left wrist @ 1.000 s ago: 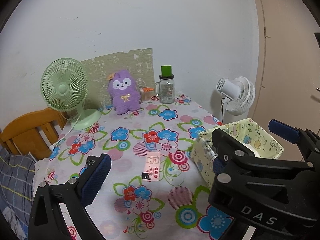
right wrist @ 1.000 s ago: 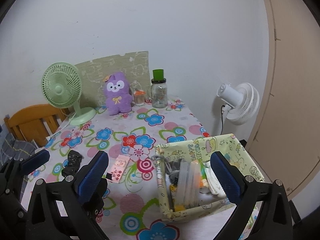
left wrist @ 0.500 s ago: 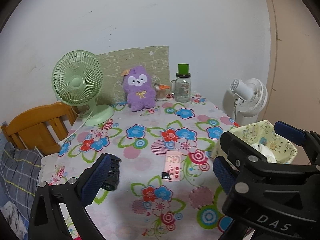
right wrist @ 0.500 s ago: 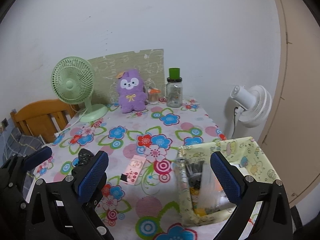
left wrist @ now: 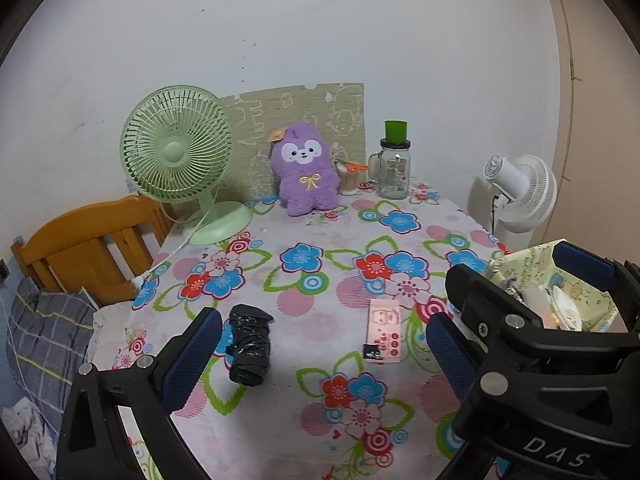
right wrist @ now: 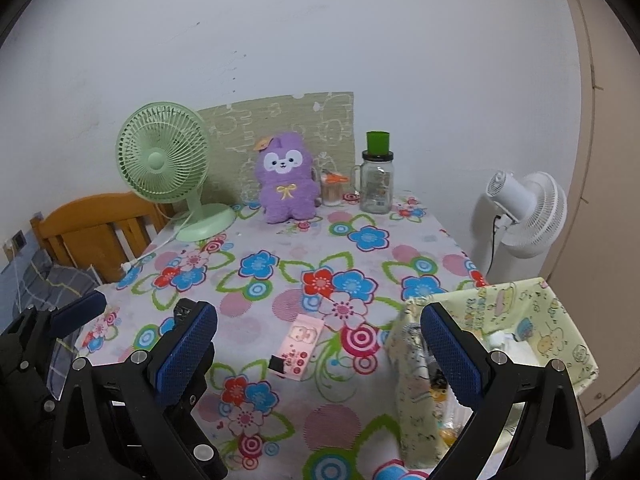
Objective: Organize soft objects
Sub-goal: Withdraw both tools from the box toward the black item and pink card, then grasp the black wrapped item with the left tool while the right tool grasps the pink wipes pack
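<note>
Left tongs point(left wrist: 320, 356) are held wide apart above the near end of the table point(left wrist: 304, 308), nothing between the blue pads. Right tongs point(right wrist: 316, 350) are likewise spread wide and empty; in the right wrist view the left tongs are seen just to their left, and in the left wrist view the right tongs' black frame is seen at lower right.

All places below are given relative to the pink card point(left wrist: 383, 334), which lies flat on the floral tablecloth near the table's middle front.

- Black wrapped roll point(left wrist: 250, 346): lying on the cloth left of the card, well apart from it, close to the left tongs' left pad. In the right wrist view it is mostly hidden behind the tongs.
- Yellow-green fabric bin point(right wrist: 536, 320): right of the card, at the table's right edge, open top. Assorted contents are seen inside; they cannot be identified.
- Purple plush toy point(left wrist: 306, 170): far behind the card, upright at the back of the table, against a green patterned board point(left wrist: 296, 116) leaned on the wall.
- Green desk fan point(left wrist: 178, 152): behind and left of the card, left of the plush.
- Glass jar with green cap point(left wrist: 394, 162): behind the card, right of the plush, a small orange-lidded container point(left wrist: 349, 178) between them.
- White fan point(right wrist: 524, 210): off the table, behind and right.
- Wooden chair point(left wrist: 90, 242): left of the table.
</note>
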`<action>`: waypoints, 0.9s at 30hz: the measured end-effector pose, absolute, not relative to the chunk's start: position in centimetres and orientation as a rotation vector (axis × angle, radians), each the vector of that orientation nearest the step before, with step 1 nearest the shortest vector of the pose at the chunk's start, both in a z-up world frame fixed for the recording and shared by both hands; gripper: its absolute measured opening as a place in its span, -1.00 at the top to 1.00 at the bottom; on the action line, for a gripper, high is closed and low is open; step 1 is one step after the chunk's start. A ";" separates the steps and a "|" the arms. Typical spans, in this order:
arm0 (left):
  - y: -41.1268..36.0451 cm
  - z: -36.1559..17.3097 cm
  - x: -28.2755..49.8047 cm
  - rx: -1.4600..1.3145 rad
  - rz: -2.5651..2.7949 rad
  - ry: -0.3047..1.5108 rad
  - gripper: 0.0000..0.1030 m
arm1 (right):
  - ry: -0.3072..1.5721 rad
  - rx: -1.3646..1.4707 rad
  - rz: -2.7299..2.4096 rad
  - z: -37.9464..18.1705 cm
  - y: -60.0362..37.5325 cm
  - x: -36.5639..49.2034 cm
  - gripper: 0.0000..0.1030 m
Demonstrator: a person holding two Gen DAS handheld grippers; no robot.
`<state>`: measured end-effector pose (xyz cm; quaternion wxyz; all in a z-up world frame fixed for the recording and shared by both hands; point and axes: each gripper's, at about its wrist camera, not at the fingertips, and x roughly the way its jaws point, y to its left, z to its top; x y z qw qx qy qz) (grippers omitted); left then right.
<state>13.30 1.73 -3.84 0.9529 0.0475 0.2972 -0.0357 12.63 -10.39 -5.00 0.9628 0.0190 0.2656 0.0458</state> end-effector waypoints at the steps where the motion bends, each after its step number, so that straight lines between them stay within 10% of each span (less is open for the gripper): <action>1: 1.9 -4.0 13.5 0.096 -0.073 0.605 -0.99 | 0.534 0.037 0.100 -5.1 -10.2 12.8 -1.00; 27: 6.4 -9.1 19.0 0.090 -0.028 0.719 -0.99 | 0.586 -0.007 0.122 -9.7 -5.5 18.1 -0.98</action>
